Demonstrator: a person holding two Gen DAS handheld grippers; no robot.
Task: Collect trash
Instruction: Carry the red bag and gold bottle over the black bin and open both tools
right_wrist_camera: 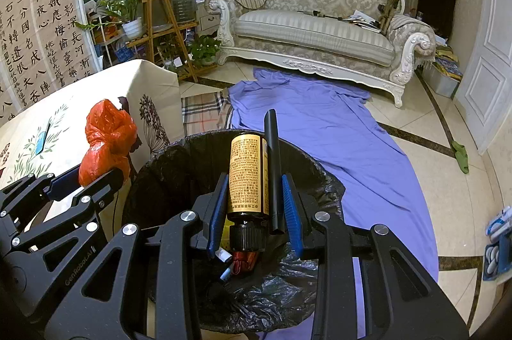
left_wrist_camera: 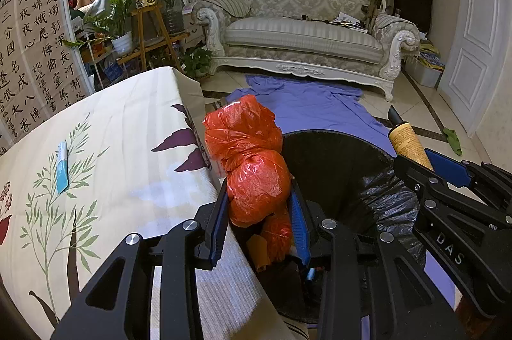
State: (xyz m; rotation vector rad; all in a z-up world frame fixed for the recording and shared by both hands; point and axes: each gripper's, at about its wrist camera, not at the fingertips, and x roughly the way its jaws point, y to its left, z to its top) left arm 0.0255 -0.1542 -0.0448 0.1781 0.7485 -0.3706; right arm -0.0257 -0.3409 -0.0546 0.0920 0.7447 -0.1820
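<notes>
Over the bin [right_wrist_camera: 179, 167], lined with black plastic, I have both grippers loaded. My left gripper [left_wrist_camera: 259, 205] is clamped on a crumpled, shiny orange bag [left_wrist_camera: 252, 160], knotted into lumps, held at the table [left_wrist_camera: 128, 128] edge beside the bin's rim. My right gripper [right_wrist_camera: 252, 205] pinches a yellow bottle [right_wrist_camera: 246, 176] with small print and a black cap toward me, together with a black tube [right_wrist_camera: 273, 167] alongside it. Both grippers point downward over the bin mouth. Some trash already lies inside.
</notes>
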